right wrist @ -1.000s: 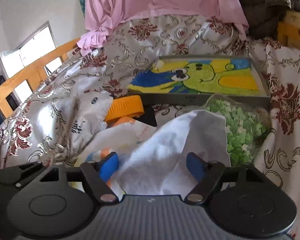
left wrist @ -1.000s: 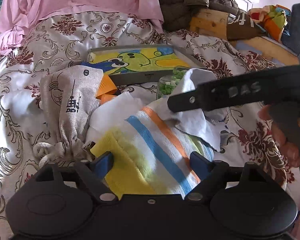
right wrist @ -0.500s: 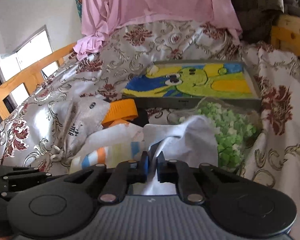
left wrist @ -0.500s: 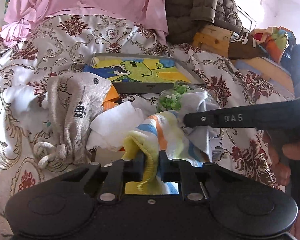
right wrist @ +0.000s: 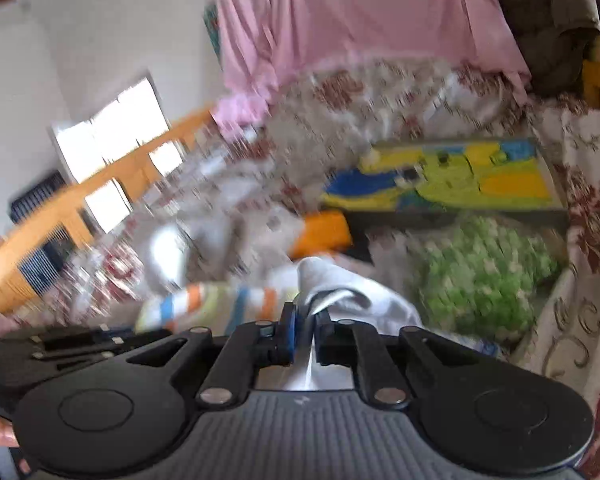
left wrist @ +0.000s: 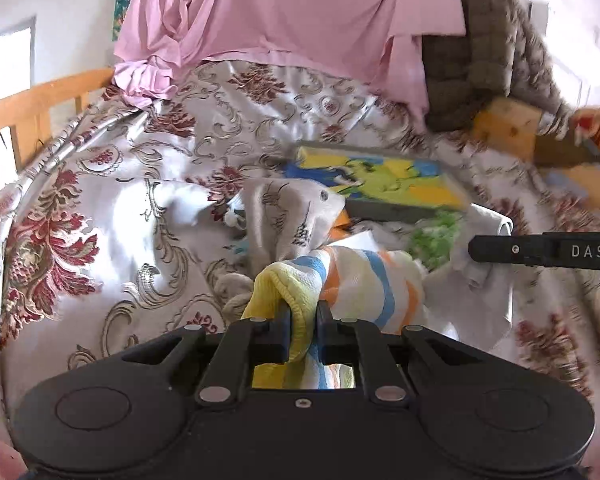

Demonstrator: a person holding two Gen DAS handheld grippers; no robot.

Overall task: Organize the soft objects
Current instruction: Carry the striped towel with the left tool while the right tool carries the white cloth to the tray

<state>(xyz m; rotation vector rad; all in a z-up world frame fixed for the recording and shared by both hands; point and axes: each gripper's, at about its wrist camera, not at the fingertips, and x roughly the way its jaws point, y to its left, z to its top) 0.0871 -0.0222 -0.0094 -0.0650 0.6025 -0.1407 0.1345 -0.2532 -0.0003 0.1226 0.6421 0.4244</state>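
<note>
- Left wrist view: left gripper (left wrist: 302, 318) is clamped on the striped towel's (left wrist: 364, 280) yellow edge, lifted over the bedspread (left wrist: 112, 208).
- Right gripper (right wrist: 304, 332) pinches the white cloth (right wrist: 352, 300) beside it.
- Risk: the two cloths look tangled, so pulling apart could drag the drawstring bag (left wrist: 288, 216) along.
- Right view is blurred; the towel's far end is hidden.

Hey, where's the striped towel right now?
The striped towel sits low in the middle of the left wrist view, its yellow edge pinched in the left tool, between the grey drawstring bag and the white cloth.
</note>
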